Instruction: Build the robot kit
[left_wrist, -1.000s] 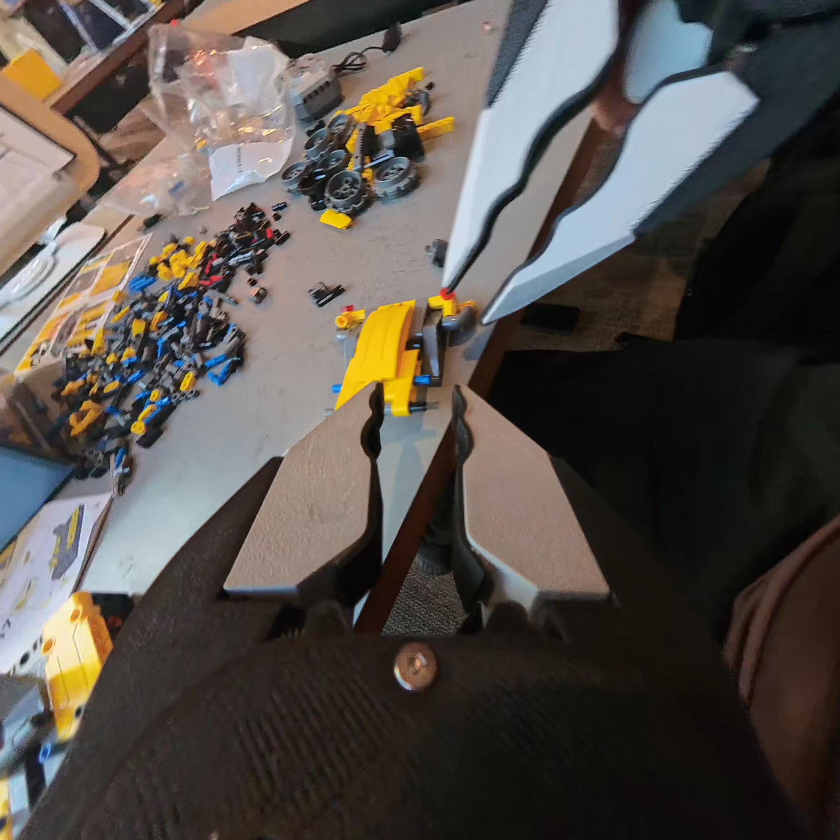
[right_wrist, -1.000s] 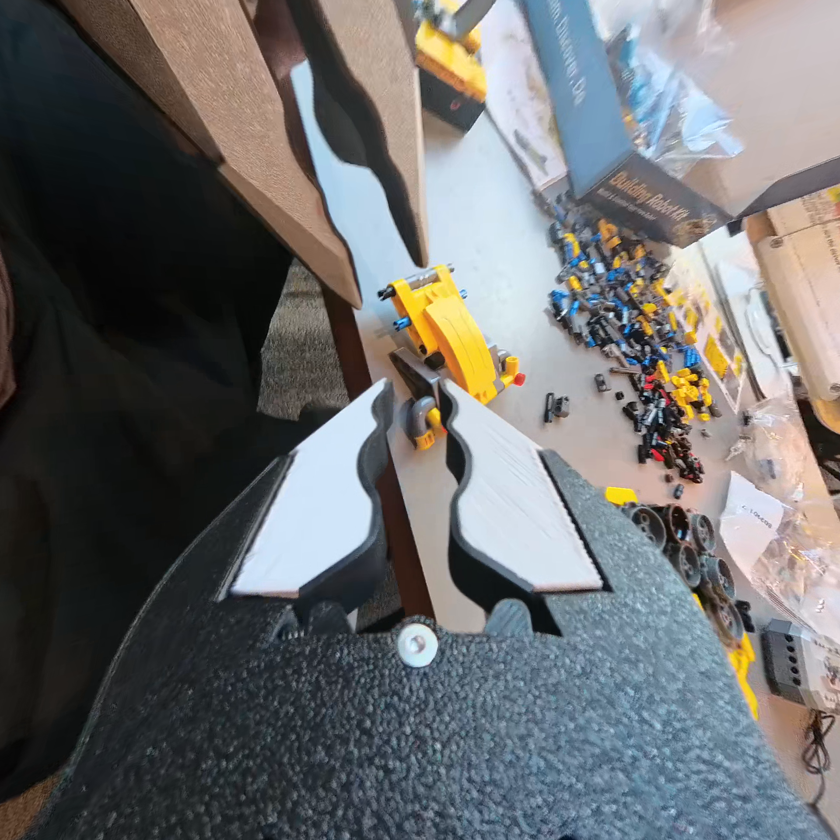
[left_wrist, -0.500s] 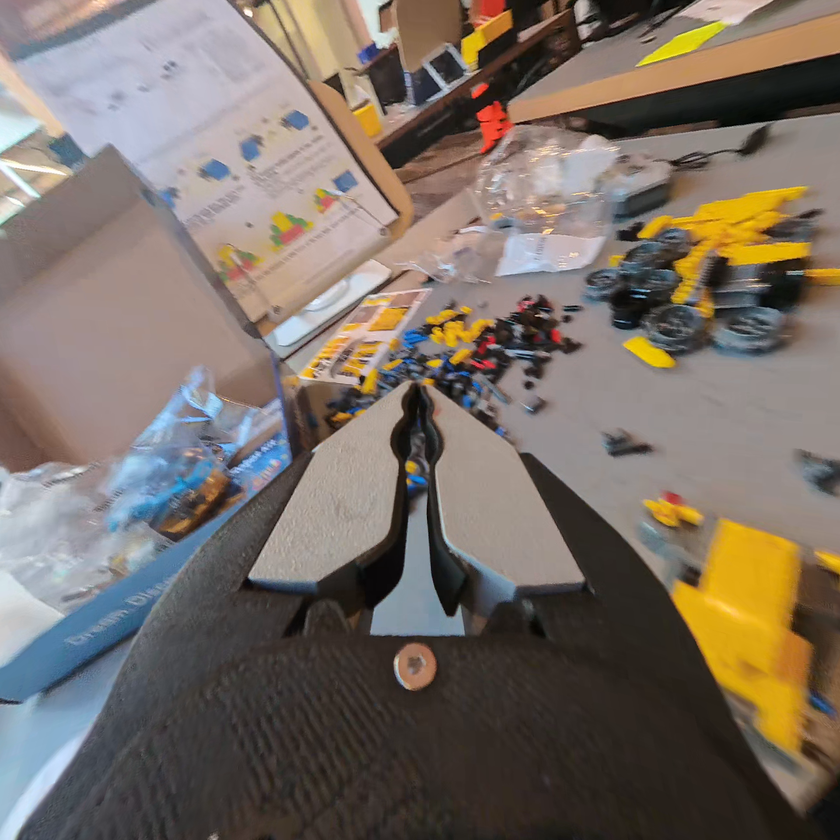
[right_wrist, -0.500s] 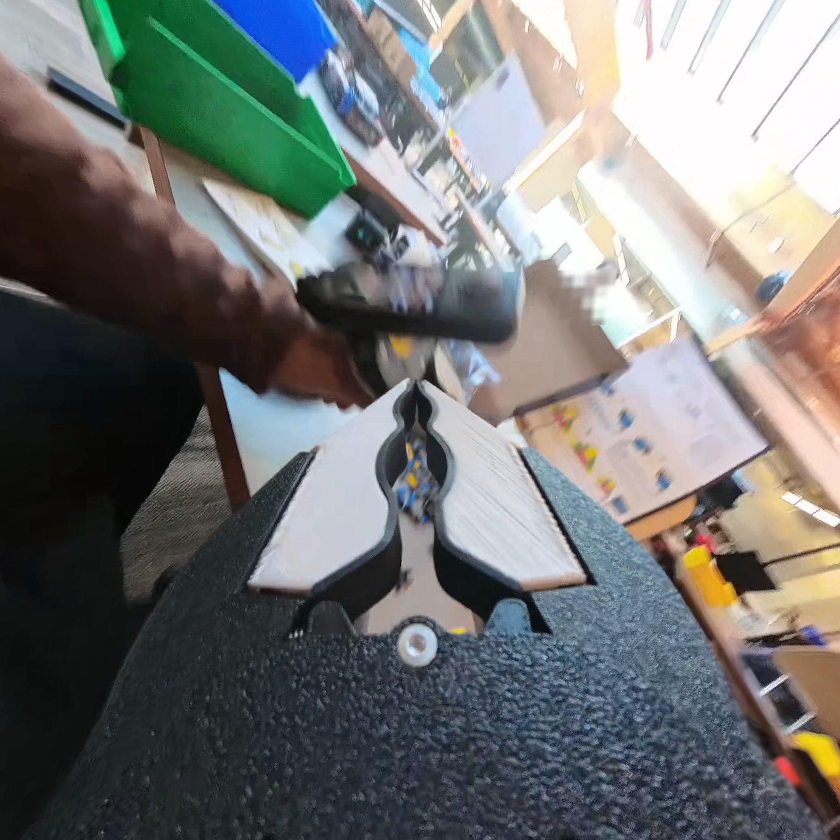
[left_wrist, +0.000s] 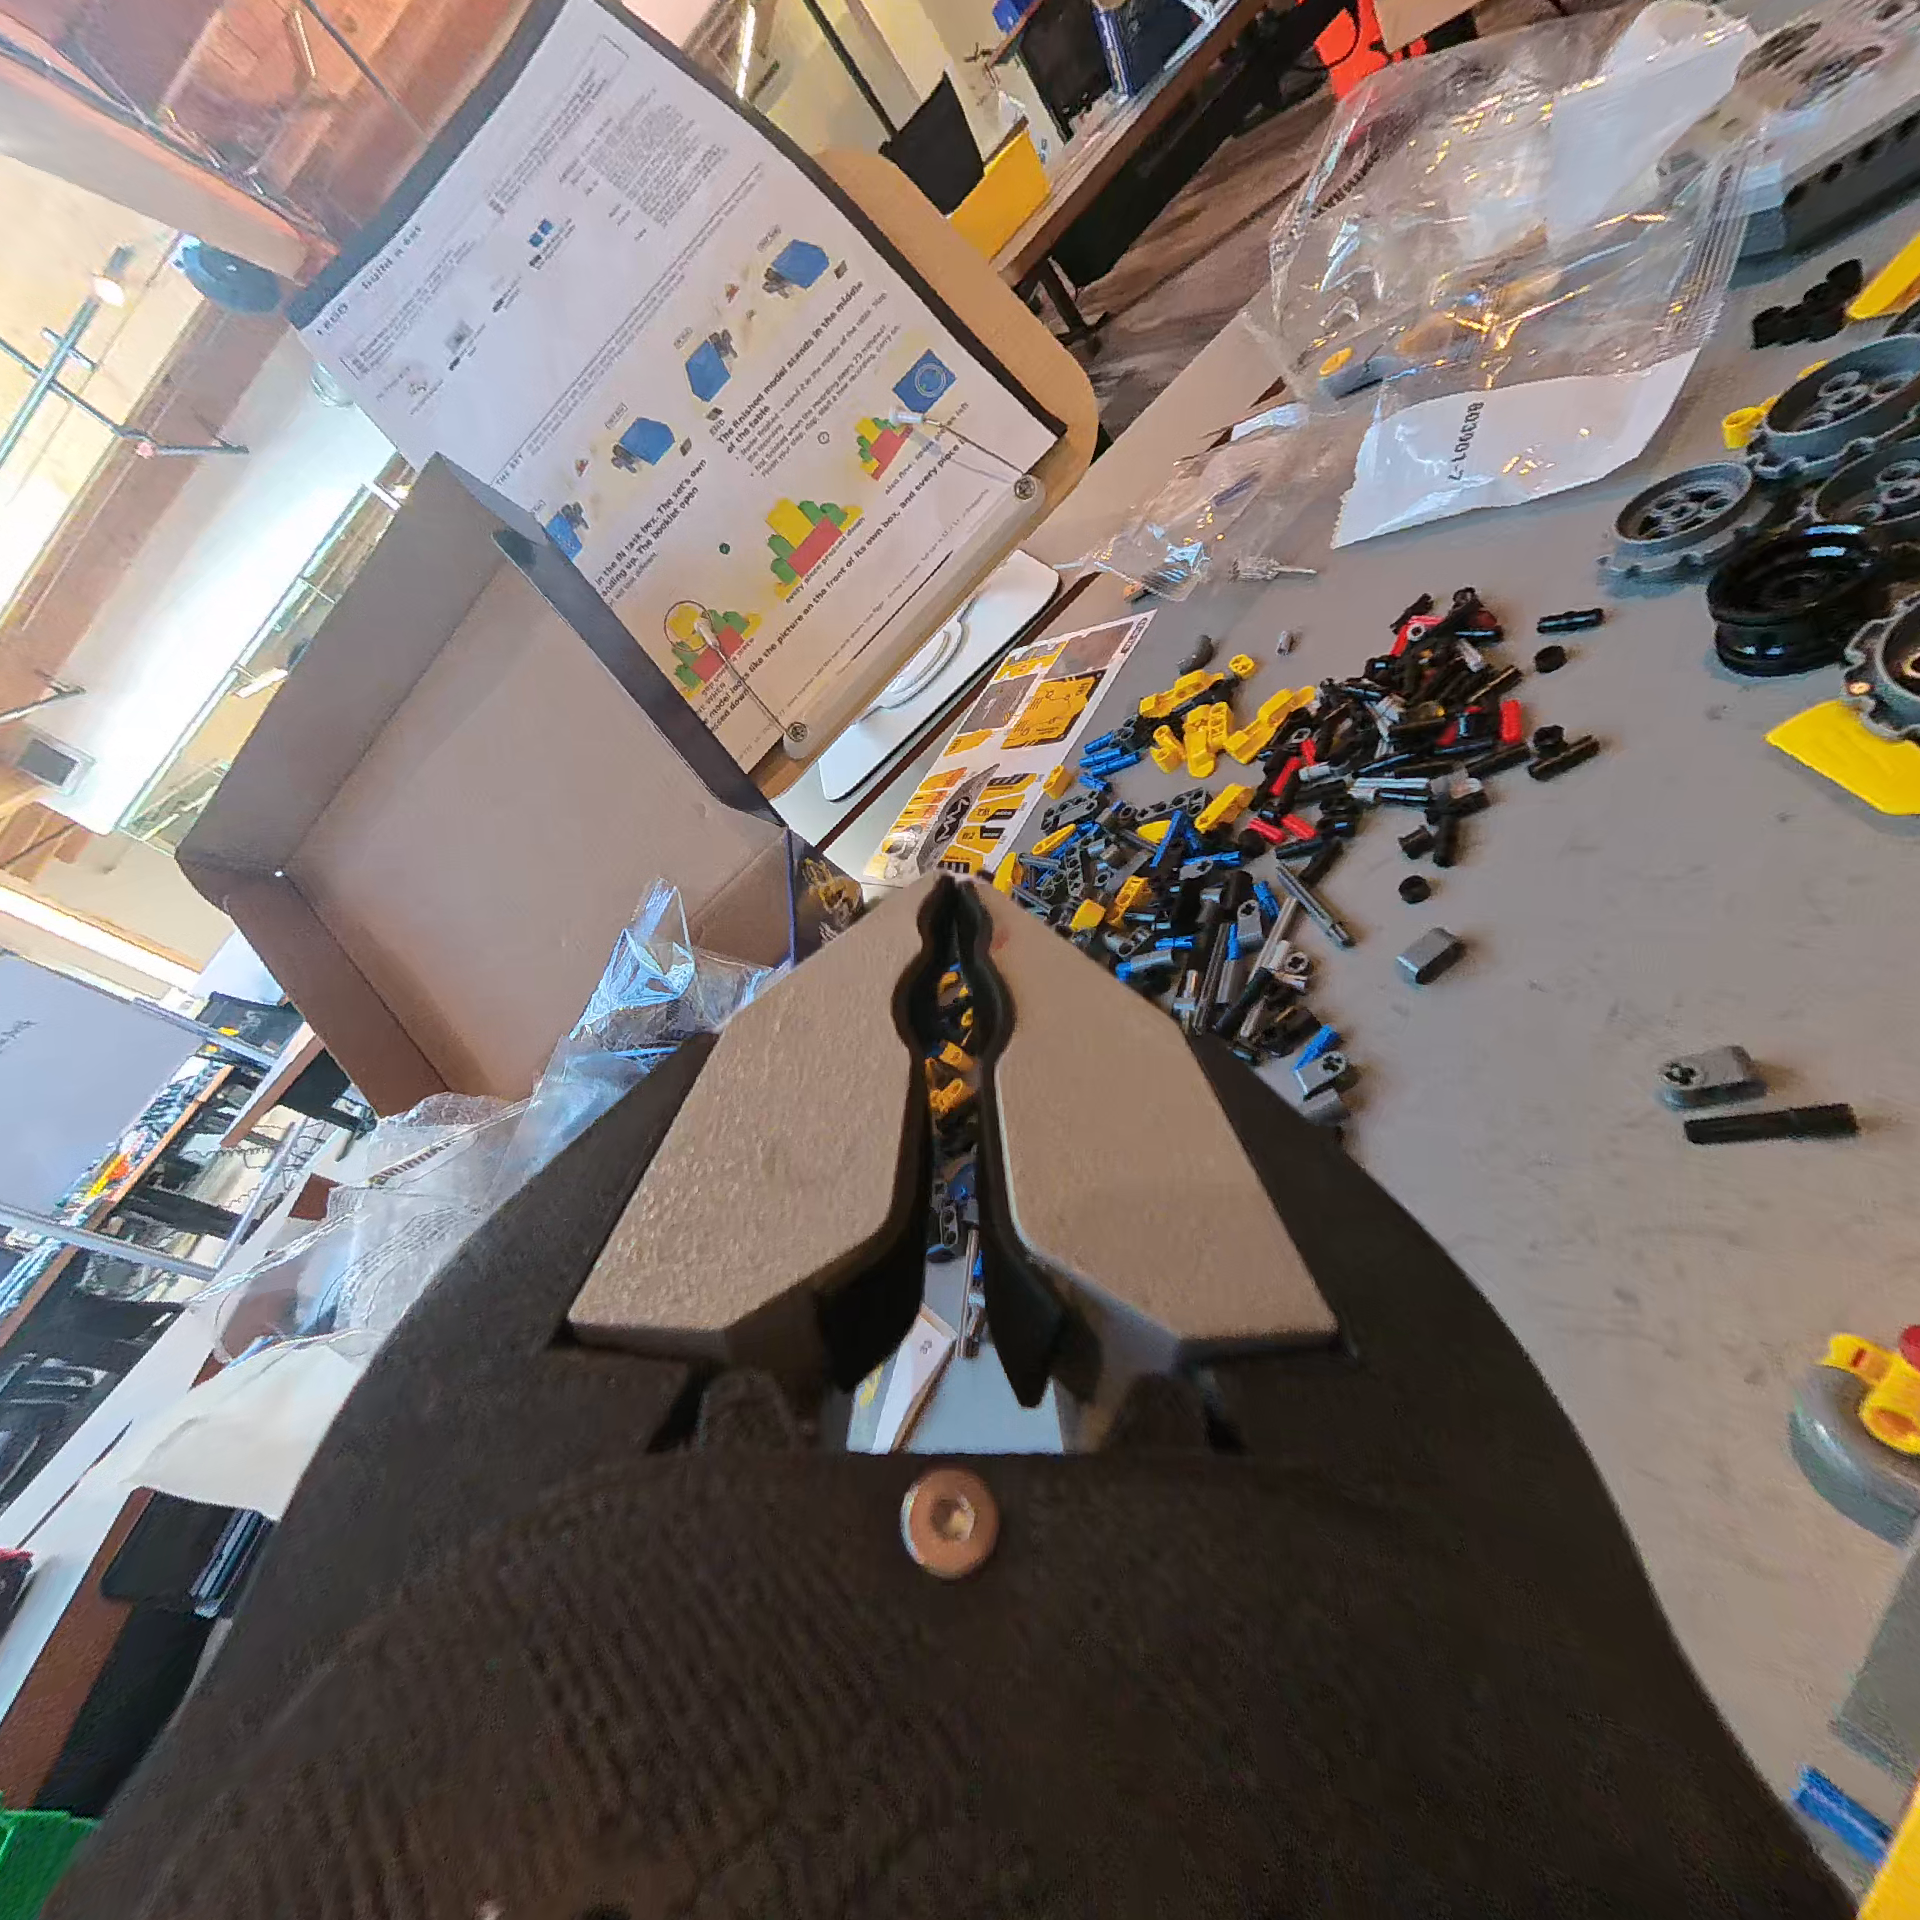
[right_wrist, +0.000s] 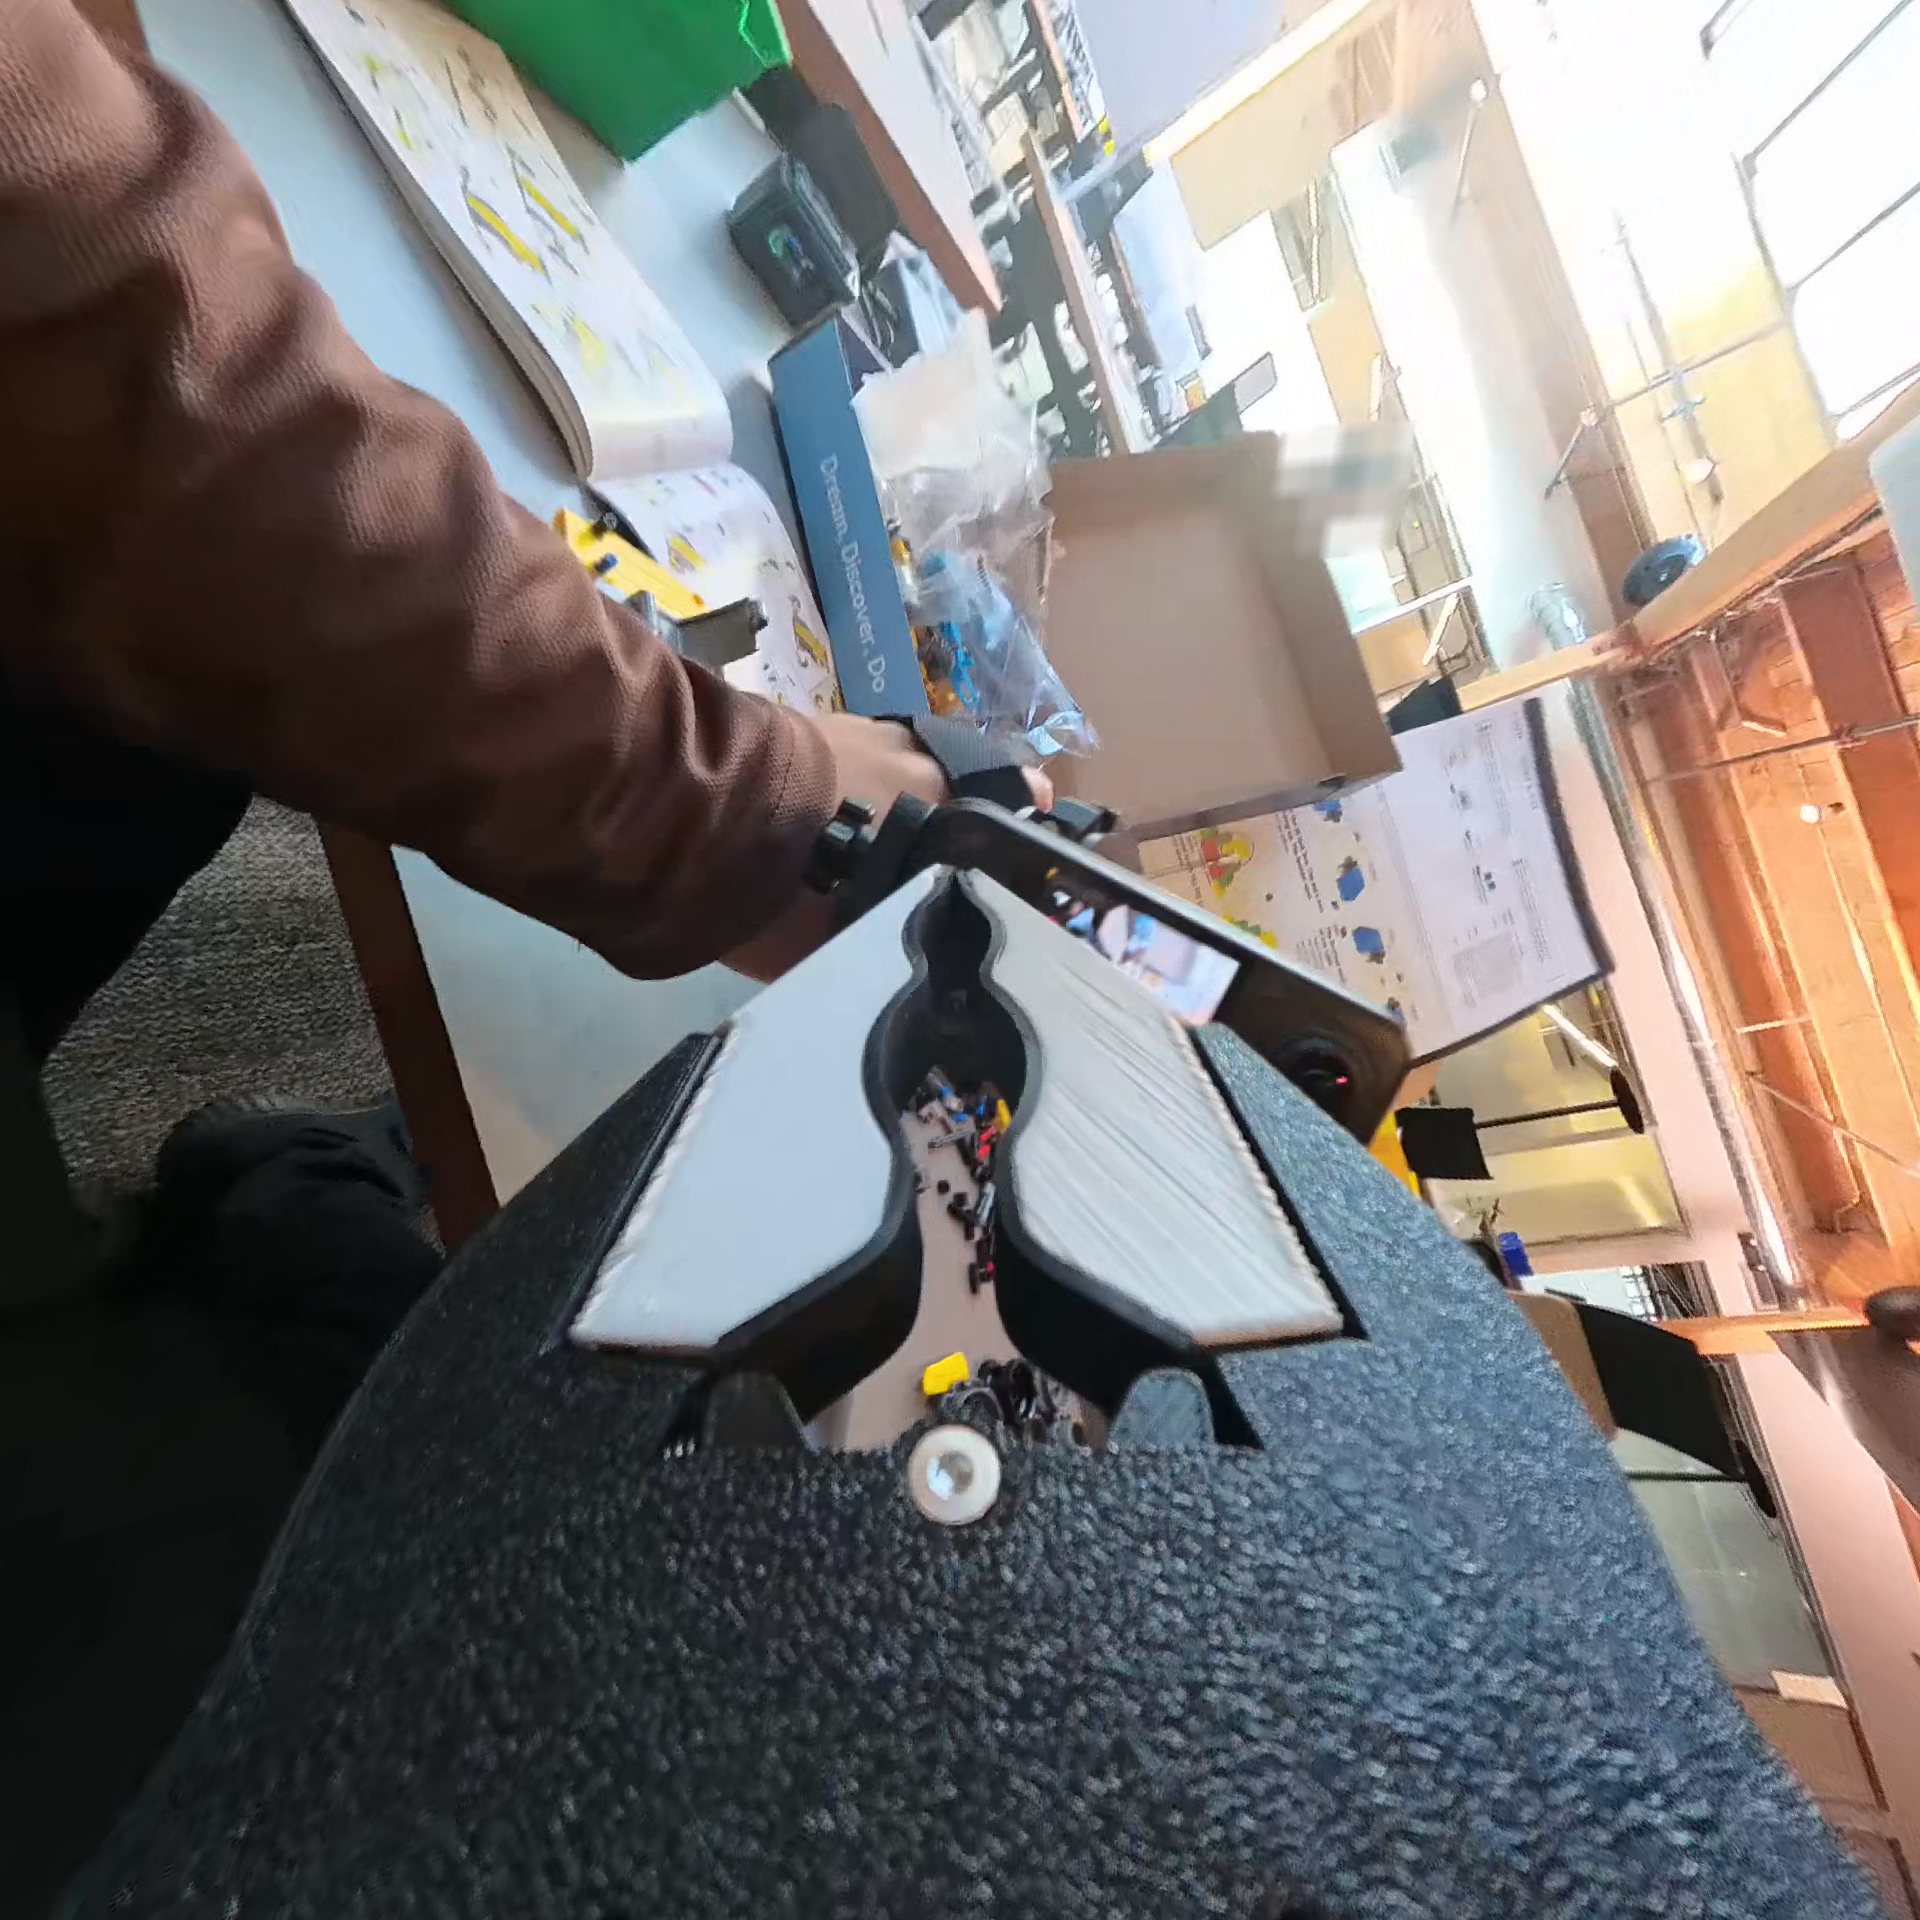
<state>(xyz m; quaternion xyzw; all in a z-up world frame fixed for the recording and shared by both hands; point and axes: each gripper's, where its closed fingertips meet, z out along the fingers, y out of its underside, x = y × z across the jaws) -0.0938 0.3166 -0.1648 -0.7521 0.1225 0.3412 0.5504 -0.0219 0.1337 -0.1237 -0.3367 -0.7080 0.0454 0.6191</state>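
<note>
A: Left tongs (left_wrist: 954, 889)?
B: Tips together, nothing betw them, above desk (left_wrist: 1621, 1226). Loose brick pile (left_wrist: 1278, 821) just ahead-right; cardboard box (left_wrist: 488, 790) ahead-left.
A: Right tongs (right_wrist: 954, 879)?
B: Tips also pinched, empty. Hand (right_wrist: 894, 764) w/ other tool just beyond; small parts (right_wrist: 961, 1127) under them.
</note>
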